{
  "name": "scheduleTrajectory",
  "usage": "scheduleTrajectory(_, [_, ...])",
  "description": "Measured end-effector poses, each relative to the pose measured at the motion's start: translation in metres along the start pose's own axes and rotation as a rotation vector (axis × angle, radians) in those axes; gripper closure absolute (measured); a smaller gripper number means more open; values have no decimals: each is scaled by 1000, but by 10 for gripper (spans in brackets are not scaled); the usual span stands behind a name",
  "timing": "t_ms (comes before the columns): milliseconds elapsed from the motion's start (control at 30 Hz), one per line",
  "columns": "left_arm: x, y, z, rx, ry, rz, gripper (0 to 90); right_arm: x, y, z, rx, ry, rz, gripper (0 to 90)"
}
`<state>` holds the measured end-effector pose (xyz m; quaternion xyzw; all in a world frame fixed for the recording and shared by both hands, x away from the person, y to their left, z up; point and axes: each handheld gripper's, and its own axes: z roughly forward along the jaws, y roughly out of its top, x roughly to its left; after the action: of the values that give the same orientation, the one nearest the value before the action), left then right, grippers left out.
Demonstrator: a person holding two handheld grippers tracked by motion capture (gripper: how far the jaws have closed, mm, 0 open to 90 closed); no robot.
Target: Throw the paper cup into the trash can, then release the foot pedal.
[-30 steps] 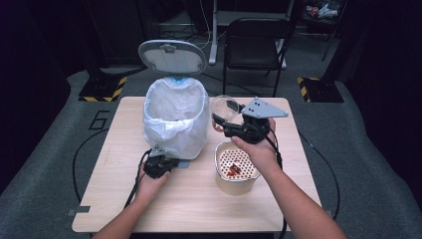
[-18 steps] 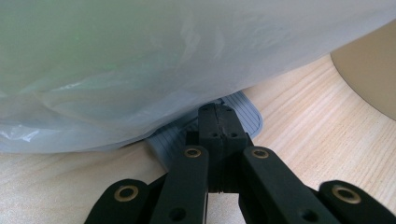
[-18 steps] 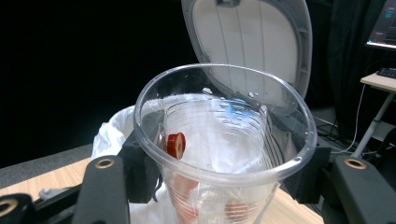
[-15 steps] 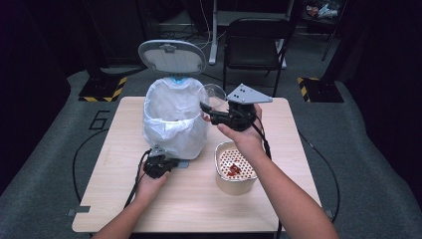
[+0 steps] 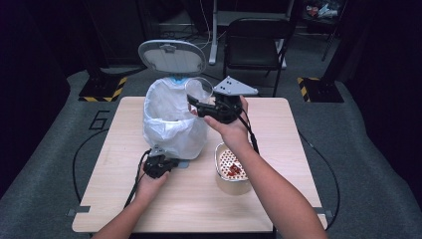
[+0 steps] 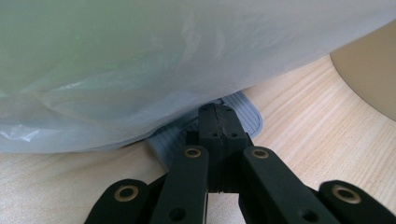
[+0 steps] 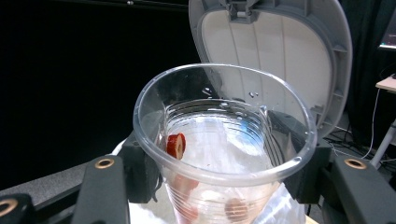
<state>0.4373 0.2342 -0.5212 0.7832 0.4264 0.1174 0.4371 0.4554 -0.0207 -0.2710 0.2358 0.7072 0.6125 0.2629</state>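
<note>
Clear cup (image 7: 224, 140) pinched by right gripper (image 5: 199, 105) over bin rim (image 5: 166, 89); left gripper (image 6: 218, 122) closed.

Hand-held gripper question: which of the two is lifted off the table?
The right hand-held gripper, raised over the lined bin with a clear plastic cup. The left hand-held gripper sits low, pressing the bin's pedal.

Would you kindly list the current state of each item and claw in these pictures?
Bin lid: open, standing up.
Bin liner: fitted over the bin rim.
Clear cup: gripped, held over the bin, red pieces inside.
Strainer bowl: upright on the table, red bits in it.
Left claw: shut, on the bin pedal.
Right claw: shut on the cup.
</note>
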Motion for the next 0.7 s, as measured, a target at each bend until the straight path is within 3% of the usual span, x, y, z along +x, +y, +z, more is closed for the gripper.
scheduleTrajectory(467, [1,0,0,4,2,4,900,1,3,34,-1,-22,26,386])
scheduleTrajectory(533, [1,0,0,2,-1,-1,900,3,2,41,-2,-31,25,385])
scheduleTrajectory(567, [0,0,0,1,-13,-23,900,3,2,43,-1,-30,29,385])
scheduleTrajectory(700, [0,0,0,2,4,7,900,4,0,52,0,-37,19,383])
